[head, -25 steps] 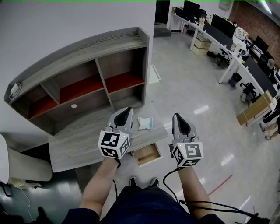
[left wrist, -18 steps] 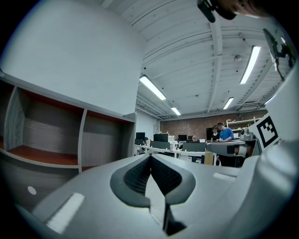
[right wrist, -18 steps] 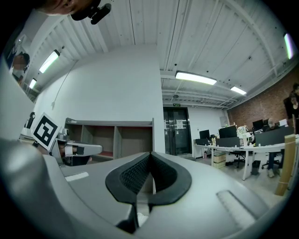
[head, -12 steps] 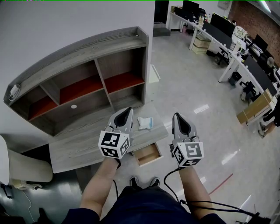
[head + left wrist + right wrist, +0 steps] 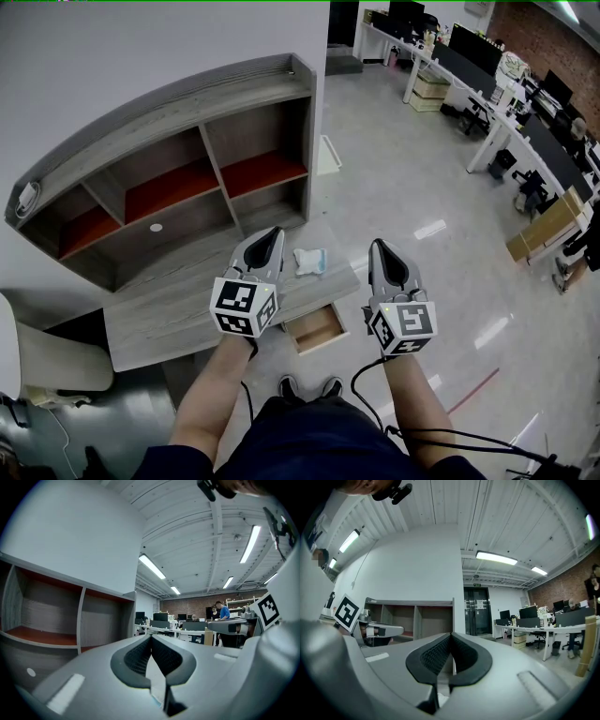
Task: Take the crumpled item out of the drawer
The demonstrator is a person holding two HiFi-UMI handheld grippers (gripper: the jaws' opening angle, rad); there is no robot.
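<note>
A crumpled white and pale blue item point(image 5: 309, 262) lies on the grey wooden desk top point(image 5: 169, 309), near its right end. Below the desk's front edge a small wooden drawer point(image 5: 317, 330) stands pulled out, and its inside looks bare. My left gripper point(image 5: 273, 232) is held high above the desk, shut and empty, just left of the crumpled item. My right gripper point(image 5: 379, 246) is held level with it to the right, over the floor, also shut and empty. In both gripper views the jaws meet tip to tip point(image 5: 151, 637) point(image 5: 451, 635).
A grey shelf unit with red-lined compartments point(image 5: 178, 178) stands at the back of the desk against the white wall. A white chair point(image 5: 47, 361) is at the lower left. Office desks with monitors point(image 5: 487, 75) fill the far right. The person's feet point(image 5: 305, 387) stand below the drawer.
Almost nothing: both grippers stay shut and level, and the view has shifted very slightly.
</note>
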